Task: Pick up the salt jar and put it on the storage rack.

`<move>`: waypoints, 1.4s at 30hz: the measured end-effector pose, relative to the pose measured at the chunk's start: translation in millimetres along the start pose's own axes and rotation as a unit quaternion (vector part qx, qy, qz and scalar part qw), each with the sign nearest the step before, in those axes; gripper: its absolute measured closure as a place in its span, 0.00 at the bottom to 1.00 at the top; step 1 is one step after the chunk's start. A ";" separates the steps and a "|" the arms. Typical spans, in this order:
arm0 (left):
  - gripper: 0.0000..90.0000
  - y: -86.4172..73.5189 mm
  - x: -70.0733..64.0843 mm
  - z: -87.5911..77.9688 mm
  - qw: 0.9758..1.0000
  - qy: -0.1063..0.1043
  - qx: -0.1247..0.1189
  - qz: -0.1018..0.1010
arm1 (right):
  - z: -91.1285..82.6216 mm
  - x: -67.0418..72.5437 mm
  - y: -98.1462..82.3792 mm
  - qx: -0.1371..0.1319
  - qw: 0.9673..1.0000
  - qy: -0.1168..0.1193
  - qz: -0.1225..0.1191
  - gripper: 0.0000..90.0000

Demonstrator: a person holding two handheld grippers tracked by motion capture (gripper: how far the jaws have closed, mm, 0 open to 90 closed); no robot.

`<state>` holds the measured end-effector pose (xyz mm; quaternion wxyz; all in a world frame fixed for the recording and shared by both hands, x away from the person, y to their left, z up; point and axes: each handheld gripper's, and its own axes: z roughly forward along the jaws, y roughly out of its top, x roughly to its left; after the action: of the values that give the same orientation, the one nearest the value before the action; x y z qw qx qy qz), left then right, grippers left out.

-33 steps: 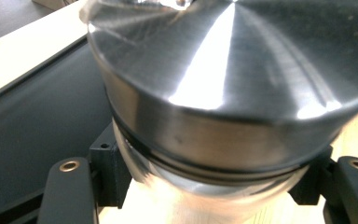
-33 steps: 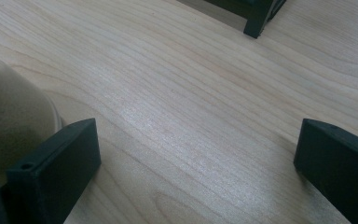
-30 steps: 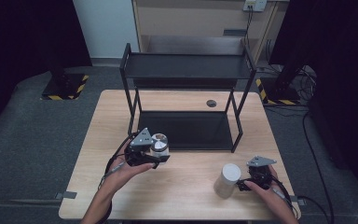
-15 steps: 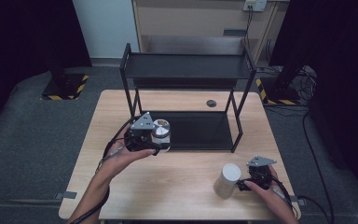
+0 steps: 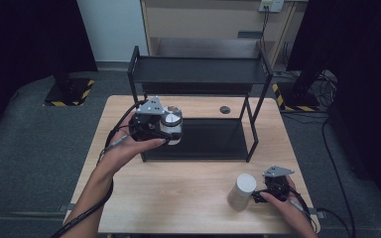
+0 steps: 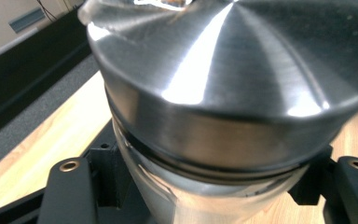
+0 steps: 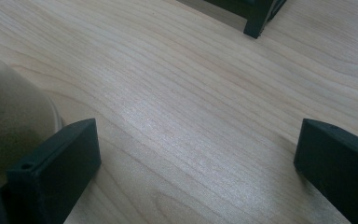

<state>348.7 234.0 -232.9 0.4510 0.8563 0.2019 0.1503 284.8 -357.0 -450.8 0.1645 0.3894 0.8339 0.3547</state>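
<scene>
My left gripper point(image 5: 167, 132) is shut on a glass jar with a shiny metal lid point(image 5: 171, 117). It holds the jar upright in the air, at the left front corner of the black two-tier rack point(image 5: 198, 70). In the left gripper view the lid point(image 6: 233, 79) looms close, and the black jaws press on the glass body below it from both sides. At the table's front right, my right gripper point(image 5: 261, 195) rests open. Bare wood lies between its jaws point(image 7: 196, 154). A white cylinder point(image 5: 243, 191) stands just left of it, outside the left jaw point(image 7: 9, 126).
The rack's lower shelf point(image 5: 213, 140) sits flat on the wooden table point(image 5: 178, 193), with posts at its corners. A small dark round object point(image 5: 224, 109) lies on the table behind the lower shelf. Dark floor surrounds the table.
The left hand has lifted the jar upward and a little toward the rack. The right hand and the white cylinder have stayed put.
</scene>
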 end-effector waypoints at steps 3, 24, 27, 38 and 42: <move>0.33 11.2 1.3 -4.7 1.000 0.002 -0.001 0.001 | 0.0 0.0 0.0 0.000 1.000 0.000 0.000 0.01; 0.33 75.1 26.7 -19.3 1.000 0.012 -0.011 0.009 | 0.1 -0.2 -0.2 -0.001 1.000 0.000 -0.001 0.01; 0.33 83.8 29.5 -18.4 1.000 0.011 -0.010 0.011 | 0.1 -0.2 -0.1 0.000 1.000 0.000 -0.001 0.01; 0.33 110.3 38.9 -19.3 1.000 0.017 -0.009 0.015 | 0.0 -0.2 -0.1 0.000 1.000 0.000 -0.001 0.01; 0.33 117.6 42.8 -20.2 1.000 0.021 -0.006 0.017 | 0.0 -0.3 -0.1 0.000 1.000 0.000 -0.001 0.01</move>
<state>401.9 208.8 -120.6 0.4495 0.8533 0.1956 0.1775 284.9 -357.2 -450.9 0.1648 0.3884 0.8343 0.3549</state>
